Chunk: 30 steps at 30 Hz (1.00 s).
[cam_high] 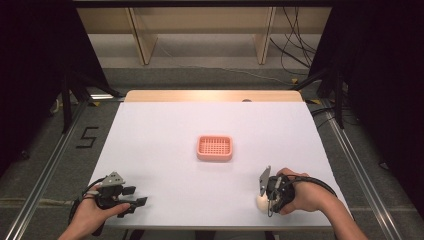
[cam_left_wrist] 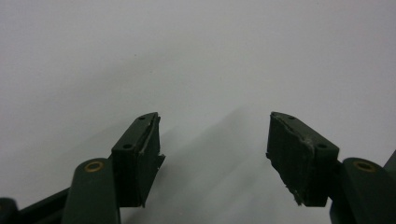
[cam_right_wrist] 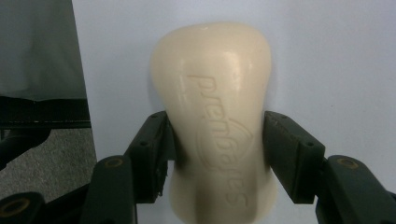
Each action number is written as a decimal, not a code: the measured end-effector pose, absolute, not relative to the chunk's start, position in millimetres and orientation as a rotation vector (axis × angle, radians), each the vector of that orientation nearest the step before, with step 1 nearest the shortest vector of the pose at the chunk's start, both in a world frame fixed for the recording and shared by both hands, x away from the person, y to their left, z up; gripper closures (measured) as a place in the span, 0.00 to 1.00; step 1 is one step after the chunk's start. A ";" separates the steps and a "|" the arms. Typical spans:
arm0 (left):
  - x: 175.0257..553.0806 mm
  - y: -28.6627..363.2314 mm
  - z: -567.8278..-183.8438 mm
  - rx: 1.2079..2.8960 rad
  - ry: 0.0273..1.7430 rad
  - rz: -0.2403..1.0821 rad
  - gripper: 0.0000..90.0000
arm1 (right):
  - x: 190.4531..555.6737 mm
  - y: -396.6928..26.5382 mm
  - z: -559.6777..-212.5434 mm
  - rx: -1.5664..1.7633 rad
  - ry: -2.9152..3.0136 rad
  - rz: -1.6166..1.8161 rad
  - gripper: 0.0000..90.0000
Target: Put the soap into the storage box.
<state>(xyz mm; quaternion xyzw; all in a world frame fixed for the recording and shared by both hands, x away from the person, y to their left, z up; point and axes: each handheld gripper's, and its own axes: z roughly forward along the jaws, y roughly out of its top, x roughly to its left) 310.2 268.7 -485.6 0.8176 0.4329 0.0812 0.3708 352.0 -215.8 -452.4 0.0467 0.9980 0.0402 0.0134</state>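
A person sits at a white table [cam_high: 165,125] with a gripper in each hand. The landmark is a small pink slatted dish [cam_high: 214,148] near the middle of the table.

The soap [cam_right_wrist: 217,116], a cream bar with a narrowed waist and raised lettering, lies on the table nearer the person than the dish and to its right, close to the front edge. In the high view it shows as a pale lump [cam_high: 262,202] under the right gripper [cam_high: 267,199]. In the right gripper view [cam_right_wrist: 218,154], the two black jaws sit on either side of the bar's waist, their pads against its sides; they look to be pinching it there, though how firmly is hard to judge.

The left gripper [cam_high: 136,197] rests nearer the person than the dish and well to its left, close to the front edge. Its own view [cam_left_wrist: 212,149] shows its jaws spread wide with nothing but bare table between them.

The step in hand appears to be grasping the soap, probably to carry it to the dish. To do it well:
- Keep the pads centred on the waist, where the flaring ends help stop sliding.
- Squeeze firmly but gently; soap is slick and dents.
- Lift straight up before moving toward the dish, since the bar lies close to the edge.
- Hold it level, and lower it flat into the dish before letting go.
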 end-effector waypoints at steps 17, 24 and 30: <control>310.4 268.8 -485.4 2.100 1.105 0.206 0.38 | 351.5 -212.6 -453.0 0.232 3.142 0.073 0.55; 310.4 268.8 -485.4 2.101 1.105 0.206 0.38 | 351.6 -212.8 -452.2 0.304 3.155 0.077 0.55; 310.4 268.3 -485.9 2.095 1.108 0.204 0.38 | 351.7 -212.9 -450.1 0.345 3.150 0.086 0.55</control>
